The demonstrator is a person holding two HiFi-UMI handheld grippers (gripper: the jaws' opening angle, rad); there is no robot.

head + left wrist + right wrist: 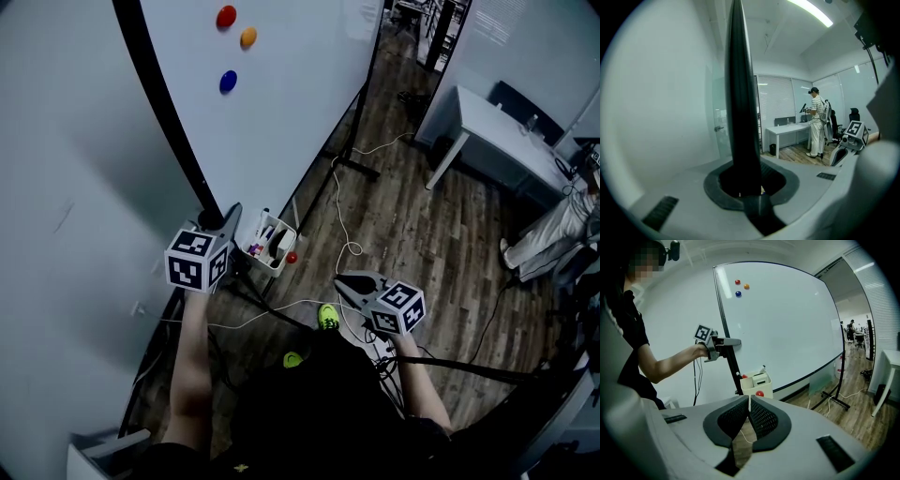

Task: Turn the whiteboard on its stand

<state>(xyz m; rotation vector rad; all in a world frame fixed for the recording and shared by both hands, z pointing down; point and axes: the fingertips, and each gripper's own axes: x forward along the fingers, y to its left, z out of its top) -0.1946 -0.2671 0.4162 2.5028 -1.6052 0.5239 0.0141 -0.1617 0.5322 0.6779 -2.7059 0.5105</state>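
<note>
From where I stand, the left tool point(230, 217) is clenched on the near edge of the large white whiteboard in its thin black frame point(281, 103). Its own view shows the black frame bar point(740, 93) running up between the pads. The right tool point(342, 281) hangs lower, well apart from the board, with its jaws together on nothing. The board stands upright on its black metal stand point(356, 169) over the wood-plank floor, with the far end reaching toward a white desk point(487, 131).

So I judge that the turn rests on 1 grip only, and that is the first risk. The frame is narrow and smooth, and a push across it could make the pads slide off.

A small white plastic tray of markers and an eraser point(267, 242) hangs at the board's lower edge, just beside the clenched tool, with a red ball point(292, 257) next to it. If the board tips or jolts, the tray could spill or knock against the tool.

3 round magnets, red point(226, 16), orange point(248, 37) and blue point(228, 82), sit high on the face and could drop off.

A white cable point(342, 216) loops over the floor close to the stand's foot. It could snag if the stand shifts.

Another person in light trousers point(553, 234) stands beyond the desk, probably clear of the swing.
</note>
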